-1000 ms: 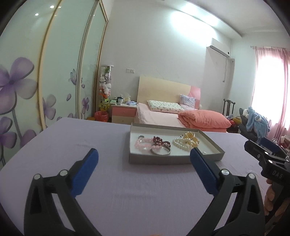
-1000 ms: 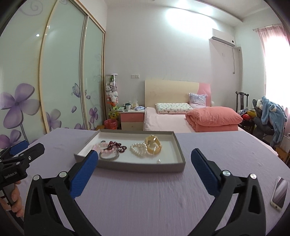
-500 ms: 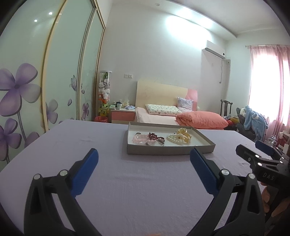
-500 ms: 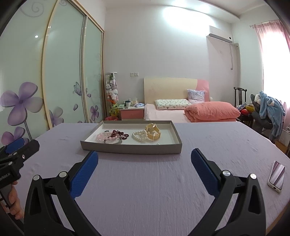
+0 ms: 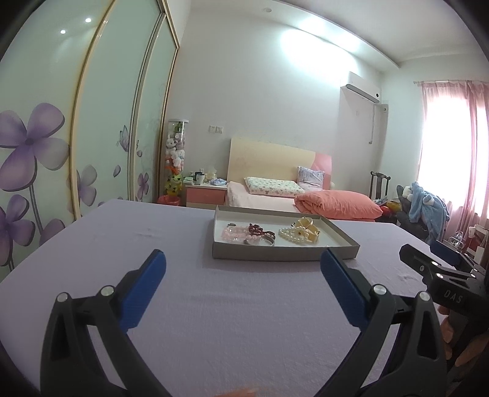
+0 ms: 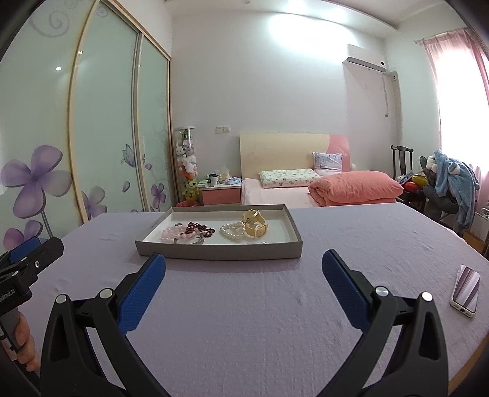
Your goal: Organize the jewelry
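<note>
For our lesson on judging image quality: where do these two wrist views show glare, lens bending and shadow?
Left wrist view: the window is blown out white, the wardrobe doors bow from fisheye bending, and corners go dark. Right wrist view: the ceiling light flares, the tray throws a soft shadow on the purple cloth, and the jewelry stays sharp enough to tell apart.

Change record — left hand-held gripper (image 5: 243, 270): view tipped upward over the second, then eased partly down; grey tray (image 5: 284, 255) sits lower and flatter than at first. Right hand-held gripper (image 6: 243, 270): drawn back from the tray (image 6: 218, 253) — more bench (image 6: 244, 305) shows, phone (image 6: 465, 290) fully visible.
</note>
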